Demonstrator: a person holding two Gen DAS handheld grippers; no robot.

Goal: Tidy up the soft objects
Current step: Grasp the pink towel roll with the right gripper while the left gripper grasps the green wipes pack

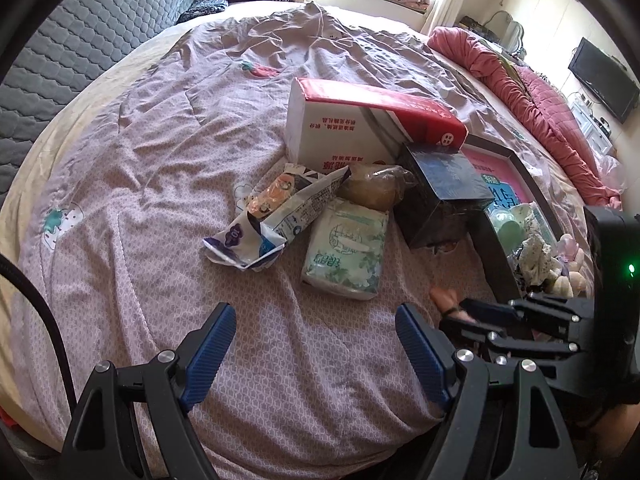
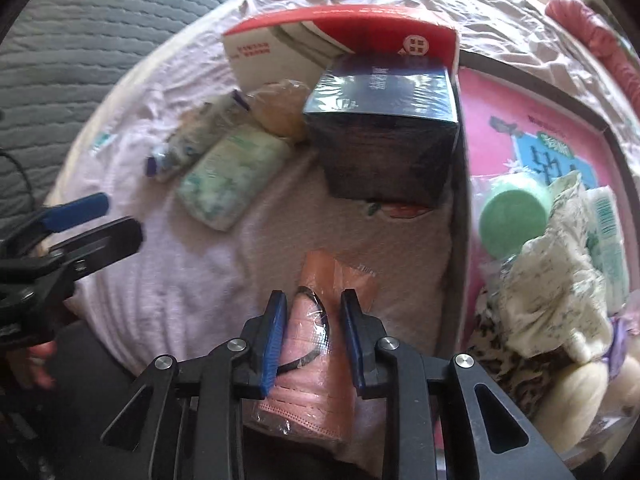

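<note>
The bed [image 1: 160, 160] carries everything. Right of the right tongs [image 2: 314, 300], the tray [image 2: 462, 208] already holds a green ball [image 2: 514, 216], a floral bag [image 2: 560, 280] and other soft bits. Still out, ahead of the left tongs [image 1: 316, 344]: the tissue pack [image 1: 344, 248], a crumpled packet [image 1: 276, 216] and a wrapped bun [image 1: 372, 188]; I'd say about half remains. The right tongs pinch a pack of pink masks [image 2: 310, 344] just off the quilt. The left tongs hang spread wide, empty.
</note>
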